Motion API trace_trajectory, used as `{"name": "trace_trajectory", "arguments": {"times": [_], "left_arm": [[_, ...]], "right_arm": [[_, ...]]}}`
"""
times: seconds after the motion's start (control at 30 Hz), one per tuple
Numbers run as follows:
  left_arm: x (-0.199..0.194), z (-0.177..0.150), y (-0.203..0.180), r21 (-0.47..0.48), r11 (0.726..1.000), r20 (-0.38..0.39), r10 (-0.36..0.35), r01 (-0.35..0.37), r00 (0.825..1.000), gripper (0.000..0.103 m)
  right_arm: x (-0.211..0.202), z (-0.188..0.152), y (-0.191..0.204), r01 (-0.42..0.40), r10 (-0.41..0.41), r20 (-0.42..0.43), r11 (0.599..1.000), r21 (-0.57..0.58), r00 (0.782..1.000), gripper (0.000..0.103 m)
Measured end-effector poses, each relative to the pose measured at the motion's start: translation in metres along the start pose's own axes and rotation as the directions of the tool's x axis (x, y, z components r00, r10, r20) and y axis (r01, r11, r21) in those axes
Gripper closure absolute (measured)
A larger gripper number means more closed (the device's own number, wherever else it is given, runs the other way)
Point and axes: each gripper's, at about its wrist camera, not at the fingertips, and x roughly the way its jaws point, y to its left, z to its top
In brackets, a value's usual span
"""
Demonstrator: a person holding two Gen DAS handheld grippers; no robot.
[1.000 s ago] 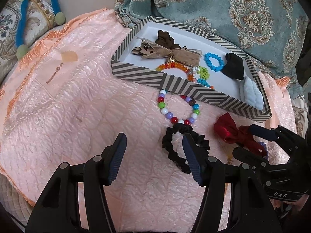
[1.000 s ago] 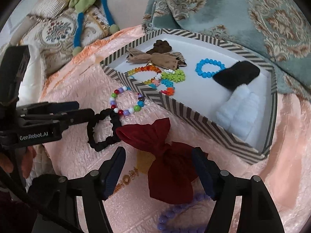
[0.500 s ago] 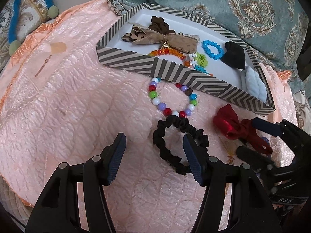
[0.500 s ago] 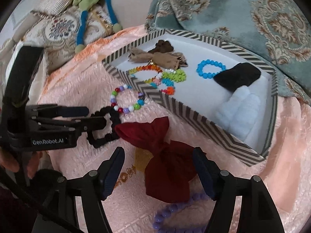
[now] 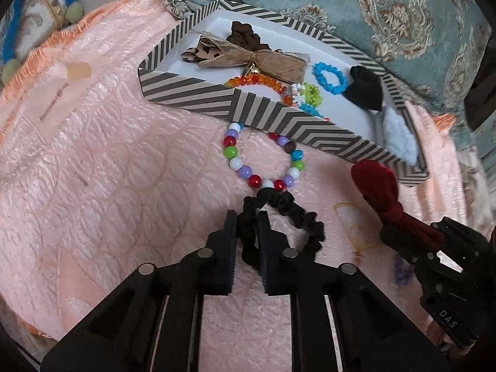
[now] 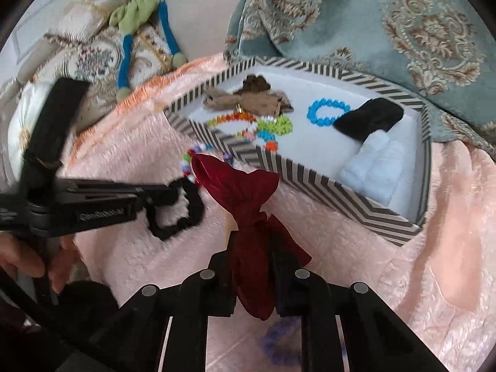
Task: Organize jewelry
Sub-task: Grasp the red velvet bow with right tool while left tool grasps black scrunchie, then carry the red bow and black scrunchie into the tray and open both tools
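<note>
1. Two items in hand. Our left gripper (image 5: 248, 226) is clamped on the near-left arc of the black scrunchie (image 5: 288, 217), which lies on the pink quilted bedspread (image 5: 108, 186) just in front of the striped tray (image 5: 279, 114). Our right gripper (image 6: 252, 248) is pinched around the knot of the dark red velvet bow (image 6: 245, 186), whose upper lobe stands up off the cover.
2. Handling, scrunchie: light, soft, elastic gathered fabric. We judge it will stretch and dangle when lifted; a bite across one side of the ring is enough.
3. Handling, bow: light, limp velvet. The knotted middle is the firmest place to hold; the lobes will flop.
4. One multicoloured bead bracelet (image 5: 263, 161) lies loose on the bedspread, touching the tray's front wall and just beyond the scrunchie. Hard, round, slippery beads on a cord; we would take it across the cord, not on a single bead. It may snag on the scrunchie.
5. One purple bead bracelet (image 6: 279, 341) lies near our right gripper, partly hidden and blurred.
6. Tray contents: brown ribbon bow (image 5: 257, 59), brown scrunchie (image 5: 245, 32), orange bead bracelet (image 5: 257, 80), blue bead bracelet (image 5: 330, 77), black fabric piece (image 5: 365, 90), pale blue fluffy piece (image 5: 396, 136).
7. Surface and room: soft, yielding bedspread; teal patterned blanket (image 5: 372, 15) behind the tray; embroidered cushions (image 6: 93, 59) to the left.
</note>
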Motion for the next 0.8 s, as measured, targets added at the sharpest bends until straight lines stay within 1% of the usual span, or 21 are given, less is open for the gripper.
{"name": "trace_trajectory", "arguments": {"times": [0.07,0.13,0.23,0.47,0.63,0.8], "left_arm": [[-0.009,0.0,0.003,-0.003,1.0,0.015,-0.022,0.022,1.0,0.094],[-0.019,0.0,0.005,-0.002,1.0,0.03,-0.02,0.02,0.999,0.095],[-0.037,0.002,0.004,0.005,0.999,0.056,-0.041,0.041,0.998,0.096],[-0.076,0.02,-0.011,0.065,0.997,0.139,-0.042,0.034,0.989,0.096],[-0.083,0.037,-0.023,0.099,0.995,0.169,-0.027,0.01,0.985,0.096],[-0.079,0.061,-0.036,0.13,0.991,0.191,-0.013,-0.012,0.981,0.096]], "right_arm": [[-0.013,0.002,0.002,-0.002,0.002,0.025,1.0,0.014,1.0,0.087],[-0.025,0.005,0.001,0.001,-0.003,0.041,0.999,0.033,0.999,0.087],[-0.041,0.008,0.0,0.01,-0.013,0.065,0.999,0.054,0.998,0.087],[-0.055,0.023,-0.013,0.055,-0.065,0.085,0.992,0.114,0.994,0.087],[-0.055,0.037,-0.024,0.067,-0.085,0.105,0.985,0.159,0.991,0.087],[-0.046,0.052,-0.032,0.081,-0.102,0.106,0.978,0.19,0.989,0.087]]}}
